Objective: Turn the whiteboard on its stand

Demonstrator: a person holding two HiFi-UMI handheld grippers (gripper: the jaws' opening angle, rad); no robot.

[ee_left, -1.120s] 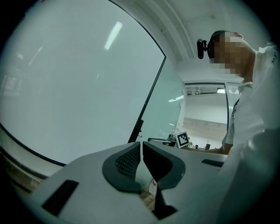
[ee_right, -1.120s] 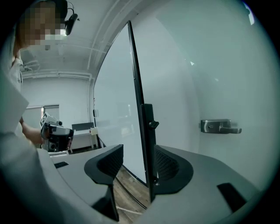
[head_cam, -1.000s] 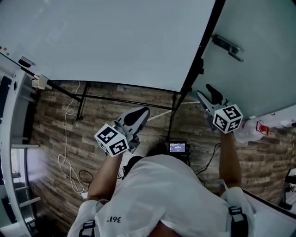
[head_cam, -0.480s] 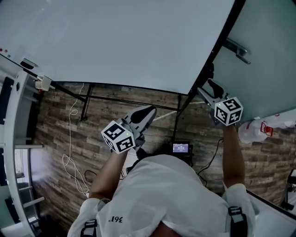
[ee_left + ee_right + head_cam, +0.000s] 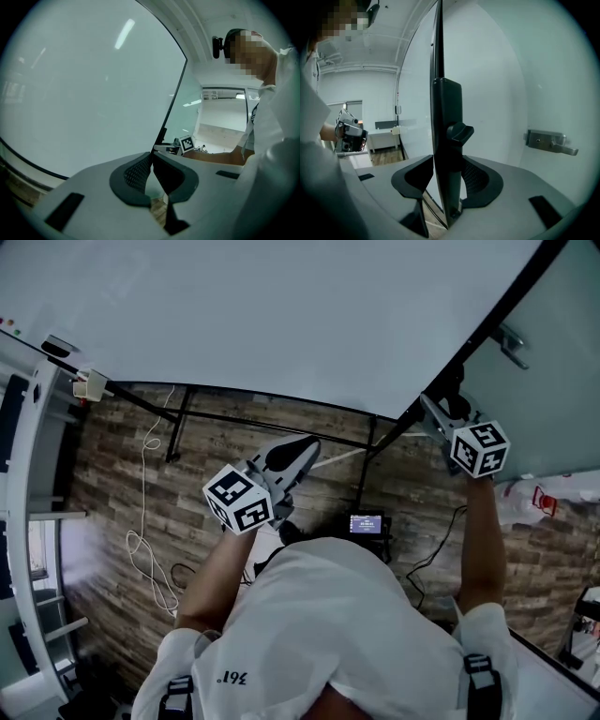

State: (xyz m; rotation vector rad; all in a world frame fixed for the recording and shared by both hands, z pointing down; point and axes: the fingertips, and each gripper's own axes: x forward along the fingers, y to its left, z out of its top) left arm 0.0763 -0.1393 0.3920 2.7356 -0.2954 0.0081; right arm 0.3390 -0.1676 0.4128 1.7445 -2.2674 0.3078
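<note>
The big whiteboard point(image 5: 281, 315) fills the top of the head view on its black stand point(image 5: 178, 423). My right gripper point(image 5: 441, 411) is at the board's right edge. In the right gripper view its jaws have just been closing. The black side post point(image 5: 446, 117) with its locking knob point(image 5: 459, 132) fills the gap between them, and the pads press on it. My left gripper point(image 5: 302, 451) hangs below the board's lower edge, apart from it. Seen in its own view, the left gripper point(image 5: 151, 157) has its tips together with nothing held, and the board point(image 5: 84, 93) lies ahead.
A glass door with a metal handle point(image 5: 511, 338) stands just right of the board's edge. A white cable point(image 5: 141, 549) snakes over the wood floor. A small lit device point(image 5: 366, 521) sits by the person's feet. White shelving point(image 5: 28, 474) runs along the left.
The board's right edge has swung toward the upper right of the head view. The right gripper went with it, and the left gripper drifted right under the board.
</note>
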